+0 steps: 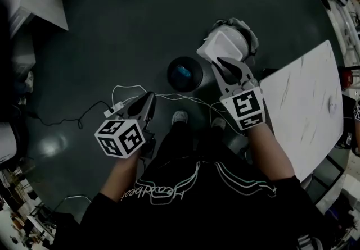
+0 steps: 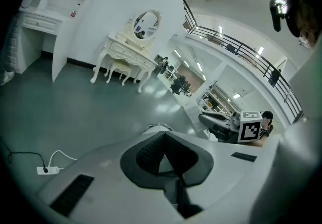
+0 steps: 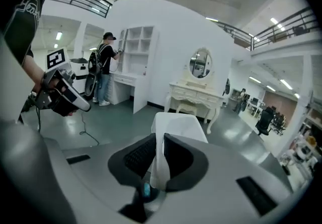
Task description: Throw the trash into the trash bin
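My right gripper [image 1: 218,62] is shut on a white sheet-like piece of trash [image 1: 209,50], held low over the floor beside a white bin with a crumpled bag liner [image 1: 239,36]. In the right gripper view the white trash [image 3: 178,125] stands up between the dark pads [image 3: 136,157] and fills the gap. My left gripper [image 1: 147,98] hangs lower left, over the floor, its fingertips together with nothing between them. From its own camera the left gripper [image 2: 163,135] shows its tips touching. The right gripper's marker cube [image 2: 250,127] is in that view at the right.
A round black container with something blue inside [image 1: 184,73] sits on the dark floor between the grippers. A white marbled table [image 1: 306,103] is at the right. A power strip and cables [image 1: 115,109] lie by my feet. A person [image 3: 104,67] stands at white shelving far off.
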### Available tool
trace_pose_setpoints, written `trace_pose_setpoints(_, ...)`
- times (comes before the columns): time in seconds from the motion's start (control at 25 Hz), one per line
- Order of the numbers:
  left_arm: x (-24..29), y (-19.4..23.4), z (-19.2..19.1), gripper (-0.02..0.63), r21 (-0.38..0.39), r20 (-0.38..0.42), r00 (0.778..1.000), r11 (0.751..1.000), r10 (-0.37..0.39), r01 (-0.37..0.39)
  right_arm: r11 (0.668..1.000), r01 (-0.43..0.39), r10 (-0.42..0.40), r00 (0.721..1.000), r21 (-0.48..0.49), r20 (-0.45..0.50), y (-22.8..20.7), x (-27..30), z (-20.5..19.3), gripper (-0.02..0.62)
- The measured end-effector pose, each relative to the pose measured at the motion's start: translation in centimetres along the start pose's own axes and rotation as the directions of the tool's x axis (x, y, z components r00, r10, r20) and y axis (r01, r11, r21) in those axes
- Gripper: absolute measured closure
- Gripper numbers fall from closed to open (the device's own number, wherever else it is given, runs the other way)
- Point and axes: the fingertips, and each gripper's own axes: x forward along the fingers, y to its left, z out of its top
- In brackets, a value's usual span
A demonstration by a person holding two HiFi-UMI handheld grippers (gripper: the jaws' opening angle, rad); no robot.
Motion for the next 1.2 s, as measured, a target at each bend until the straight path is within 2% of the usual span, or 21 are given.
trace_pose_setpoints(0.28, -0.7, 3.6, -1.5, 0.601, -0.053, -0.036, 0.998, 0.997, 0.056, -0.058, 0.988, -0.145, 0.151, 0.978, 0.051, -0.144, 4.2, 7.3, -6.7, 0.523)
trace_pose_setpoints(0.56, 1.2, 5.9, -1.1, 0.601, -0.089, -0.059, 0.995, 0.993, 0.075, -0.08, 0.957, -0.278, 0.29, 0.913, 0.082, -0.286, 7.5, 14.5, -14.6, 0.523)
trace_pose_setpoints(0.72, 1.4, 5.7, -1.6, 0.601, -0.096, -0.097, 0.992, 0.992, 0.078, -0.087, 0.948, -0.278, 0.315, 0.879, 0.153, -0.357, 8.5, 16.3, -18.1, 0.523)
trace_pose_setpoints(0.96, 2.5, 7.9, -2.2, 0.601, -0.094, -0.121, 0.988, 0.99, 0.092, -0.104, 0.942, -0.312, 0.335, 0.853, 0.123, -0.401, 10.2, 20.0, -21.7, 0.522)
trace_pose_setpoints(1.04, 2.5, 7.7, -1.7, 0.601, -0.097, -0.125, 0.988, 0.99, 0.092, -0.105, 0.939, -0.313, 0.344, 0.843, 0.143, -0.414, 9.9, 19.9, -22.1, 0.522)
trace_pose_setpoints(1.08, 2.5, 7.5, -1.8, 0.601, -0.097, -0.126, 0.988, 0.99, 0.093, -0.105, 0.936, -0.31, 0.352, 0.84, 0.166, -0.414, 9.8, 19.8, -22.3, 0.506)
trace_pose_setpoints(1.16, 3.0, 7.9, -2.4, 0.601, -0.09, -0.13, 0.987, 0.99, 0.096, -0.108, 0.931, -0.298, 0.36, 0.842, 0.21, -0.401, 9.8, 20.2, -23.4, 0.421)
trace_pose_setpoints(1.2, 3.4, 8.2, -2.7, 0.601, -0.087, -0.133, 0.986, 0.99, 0.097, -0.109, 0.929, -0.294, 0.362, 0.845, 0.224, -0.394, 9.9, 20.5, -23.9, 0.408)
